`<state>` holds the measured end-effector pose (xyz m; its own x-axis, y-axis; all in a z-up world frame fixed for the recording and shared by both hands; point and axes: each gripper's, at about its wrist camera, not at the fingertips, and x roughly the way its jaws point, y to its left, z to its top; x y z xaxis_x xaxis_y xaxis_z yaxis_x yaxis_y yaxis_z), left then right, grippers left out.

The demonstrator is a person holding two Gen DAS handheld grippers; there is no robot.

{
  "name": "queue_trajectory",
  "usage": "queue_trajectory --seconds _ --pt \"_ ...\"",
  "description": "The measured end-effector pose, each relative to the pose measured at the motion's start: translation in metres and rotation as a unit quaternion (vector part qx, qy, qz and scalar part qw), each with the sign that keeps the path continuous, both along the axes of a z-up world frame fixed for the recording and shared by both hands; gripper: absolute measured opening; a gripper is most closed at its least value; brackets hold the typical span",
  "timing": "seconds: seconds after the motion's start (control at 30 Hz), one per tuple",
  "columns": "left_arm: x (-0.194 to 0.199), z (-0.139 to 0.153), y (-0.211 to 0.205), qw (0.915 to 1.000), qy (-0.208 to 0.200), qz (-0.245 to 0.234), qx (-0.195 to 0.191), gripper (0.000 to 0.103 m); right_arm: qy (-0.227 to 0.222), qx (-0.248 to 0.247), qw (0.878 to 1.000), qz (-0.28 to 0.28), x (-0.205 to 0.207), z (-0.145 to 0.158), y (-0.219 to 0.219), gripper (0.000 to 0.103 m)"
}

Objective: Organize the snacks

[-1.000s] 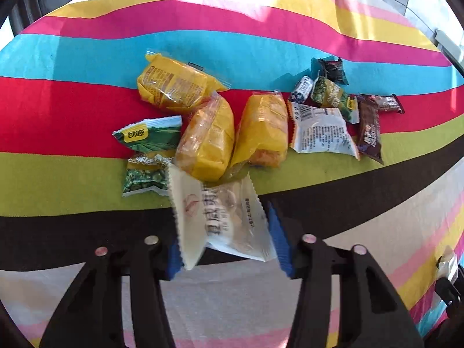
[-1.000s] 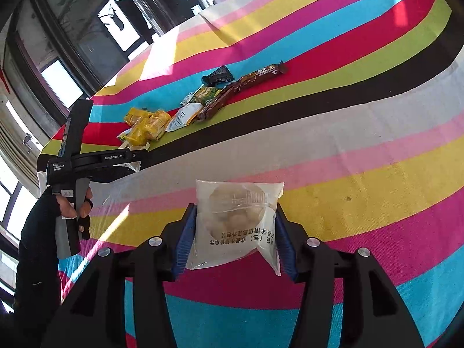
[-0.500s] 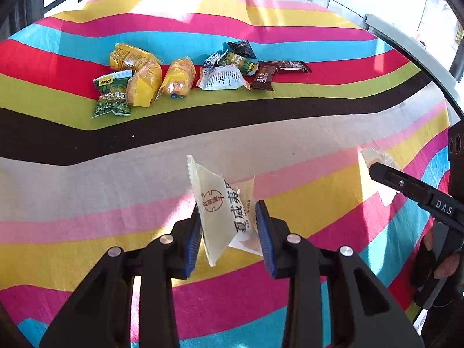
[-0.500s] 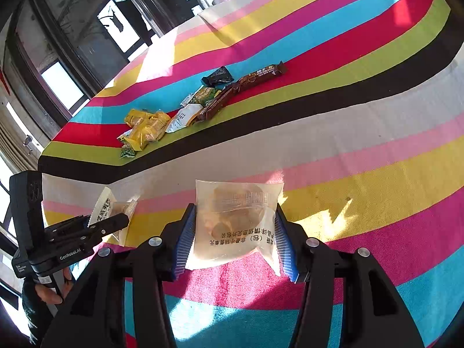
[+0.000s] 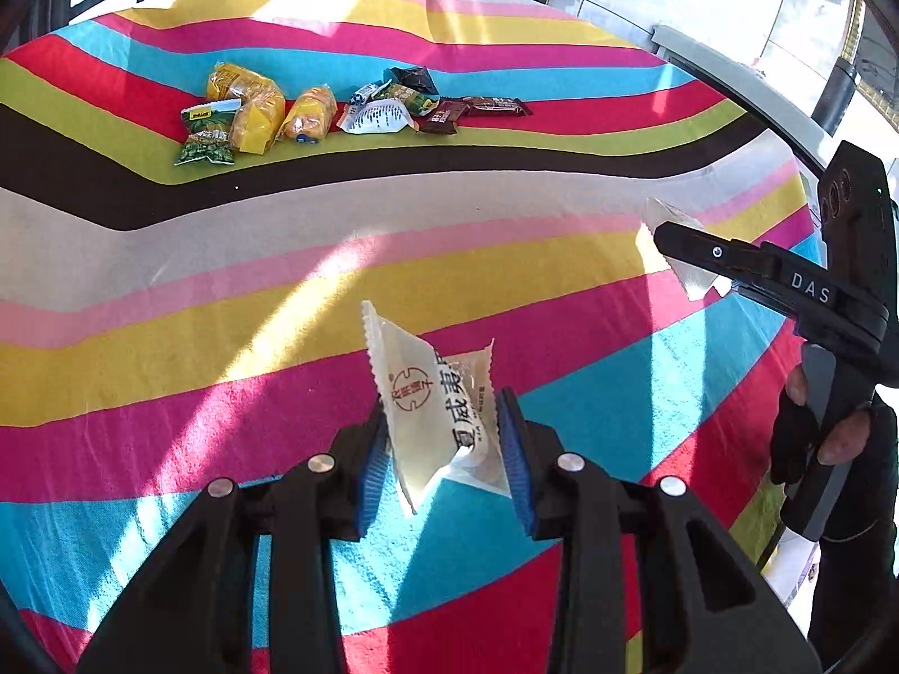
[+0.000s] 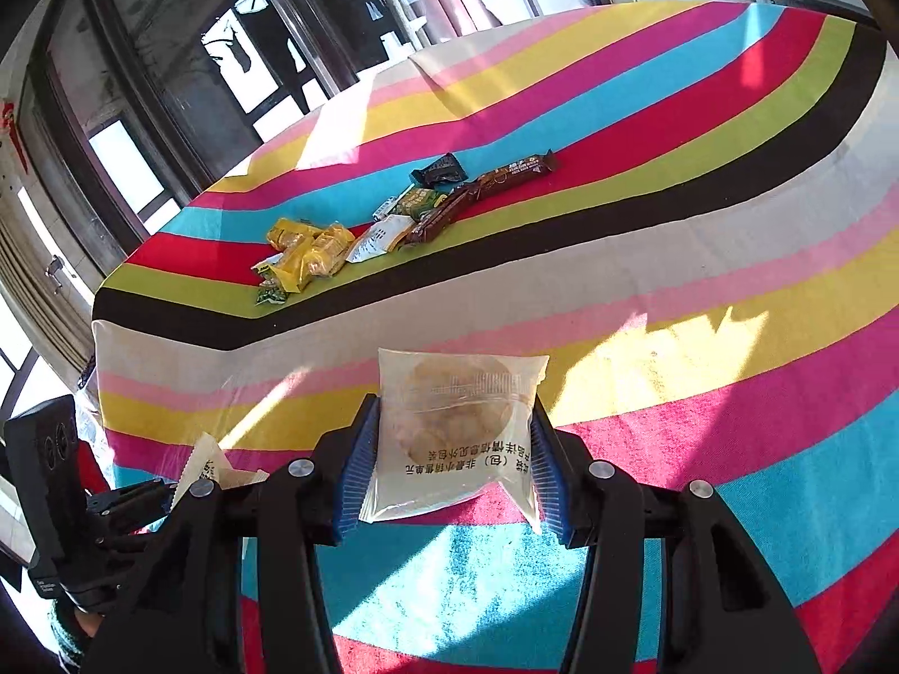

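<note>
gripping a pastry packet (image 5: 444,415) each, both jaws above striped cloth (image 5: 225,337).

The left tongs (image 5: 444,449) pinch a white pastry packet (image 5: 435,401) above the striped cloth (image 5: 168,348), snack pile (image 5: 337,112) far behind.

Glossy plastic packet (image 5: 444,410), seemingly terry tablecloth (image 5: 168,393)

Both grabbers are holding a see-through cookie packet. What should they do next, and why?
Probably lower the left gripper and lay its clear plastic pastry packet with a red round stamp on the striped cloth. The right gripper also holds a clear packet with a round biscuit, both far from the heap of yellow, green and brown snack packs, so they could start a matching group.
</note>
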<state>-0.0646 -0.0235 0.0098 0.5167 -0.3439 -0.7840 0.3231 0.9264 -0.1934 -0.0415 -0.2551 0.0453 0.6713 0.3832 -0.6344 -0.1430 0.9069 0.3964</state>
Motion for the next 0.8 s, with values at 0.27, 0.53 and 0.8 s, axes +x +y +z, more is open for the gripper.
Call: queue_trajectory --seconds 0.27,0.53,0.8 --pt "-0.033 -0.006 -0.037 0.9984 -0.013 -0.055 -0.003 0.037 -0.035 -0.046 0.998 0.008 -0.069 0.018 0.009 0.050" --pt "-0.063 -0.004 -0.081 0.9940 -0.027 -0.106 -0.002 0.037 -0.043 -0.072 0.996 -0.010 -0.121 0.017 -0.014 0.050" --pt "-0.094 0.002 -0.133 0.9856 -0.040 -0.164 0.009 0.037 -0.049 -0.077 0.994 -0.054 -0.167 0.017 -0.055 0.050"
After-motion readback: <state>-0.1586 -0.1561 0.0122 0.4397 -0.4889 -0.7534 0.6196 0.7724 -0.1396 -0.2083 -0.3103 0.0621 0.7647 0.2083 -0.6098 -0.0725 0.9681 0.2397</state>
